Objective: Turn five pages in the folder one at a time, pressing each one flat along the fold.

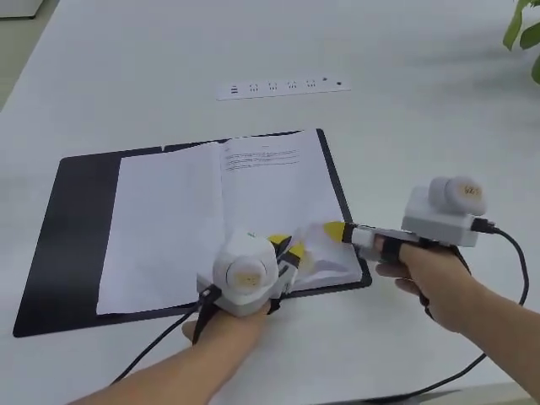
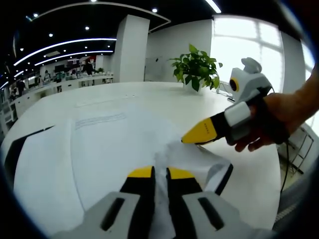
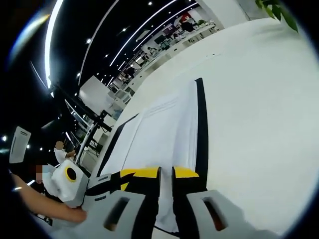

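An open folder lies flat on the white counter, with sheets stacked left of its fold. Just right of the fold, at the near edge, your left hand-held gripper has its jaws drawn almost together. A strip of the top page appears to run between them. Further right of the fold, the page's near corner stands curled off the stack. Your right hand-held gripper meets it with jaws closed to one yellow wedge; whether it nips the paper cannot be told.

The danger lies in that buckle, where two tools work one short stretch of thin sheet. If you sweep toward the fold while the left pinch holds, the paper is likely to crease or tear at the pinch. Lift too steeply and the sheet may pull at the binding along the fold. Grip too deep and a second sheet could ride along, spoiling the one-at-a-time count. Release early and the page would probably drop back right of the fold, unpressed.
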`<state>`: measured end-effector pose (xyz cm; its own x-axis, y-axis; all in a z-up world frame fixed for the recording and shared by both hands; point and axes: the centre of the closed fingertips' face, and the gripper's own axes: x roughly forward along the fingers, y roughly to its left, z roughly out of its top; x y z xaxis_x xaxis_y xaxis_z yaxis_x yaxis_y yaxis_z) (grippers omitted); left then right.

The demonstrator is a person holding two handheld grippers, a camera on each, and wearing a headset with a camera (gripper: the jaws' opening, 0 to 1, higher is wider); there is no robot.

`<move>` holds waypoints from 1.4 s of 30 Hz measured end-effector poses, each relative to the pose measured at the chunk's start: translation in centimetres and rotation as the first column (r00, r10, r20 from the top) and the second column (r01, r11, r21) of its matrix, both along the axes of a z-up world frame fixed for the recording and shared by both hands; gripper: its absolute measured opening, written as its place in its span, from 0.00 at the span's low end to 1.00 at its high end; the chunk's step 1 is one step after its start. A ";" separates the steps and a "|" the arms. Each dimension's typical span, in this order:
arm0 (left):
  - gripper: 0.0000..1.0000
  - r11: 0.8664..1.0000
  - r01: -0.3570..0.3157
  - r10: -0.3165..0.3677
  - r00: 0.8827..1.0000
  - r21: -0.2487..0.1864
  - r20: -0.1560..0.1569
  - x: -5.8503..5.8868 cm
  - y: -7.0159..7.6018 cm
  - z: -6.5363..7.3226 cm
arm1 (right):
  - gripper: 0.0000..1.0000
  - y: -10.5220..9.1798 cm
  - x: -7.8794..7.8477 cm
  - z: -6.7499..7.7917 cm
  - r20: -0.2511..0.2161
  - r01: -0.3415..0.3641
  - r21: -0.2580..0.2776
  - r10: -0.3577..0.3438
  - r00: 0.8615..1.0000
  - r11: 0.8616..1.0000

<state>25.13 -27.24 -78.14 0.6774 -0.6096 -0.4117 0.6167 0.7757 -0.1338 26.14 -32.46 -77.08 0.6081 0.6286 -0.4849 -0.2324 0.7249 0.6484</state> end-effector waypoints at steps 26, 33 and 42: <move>0.34 0.998 0.062 -0.063 0.998 -0.029 -0.014 -1.7 2.6 4.6 | 0.00 0.9 -1.2 4.4 -0.088 0.062 0.088 -0.054 0.995 0.994; 0.35 0.998 0.022 -0.020 0.999 -0.064 0.041 -2.0 5.7 8.2 | 0.00 2.5 -1.3 7.8 -0.060 0.070 0.128 -0.063 0.996 0.989; 0.39 0.995 -0.032 0.039 0.996 -0.091 0.079 -2.9 11.6 11.5 | 0.00 7.2 -1.7 12.1 0.014 0.010 0.205 -0.013 1.000 0.979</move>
<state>22.22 -15.60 -66.63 0.7281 -0.6166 -0.2995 0.6006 0.7844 -0.1547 24.43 -25.30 -64.99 0.6221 0.7065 -0.3374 -0.2354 0.5798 0.7800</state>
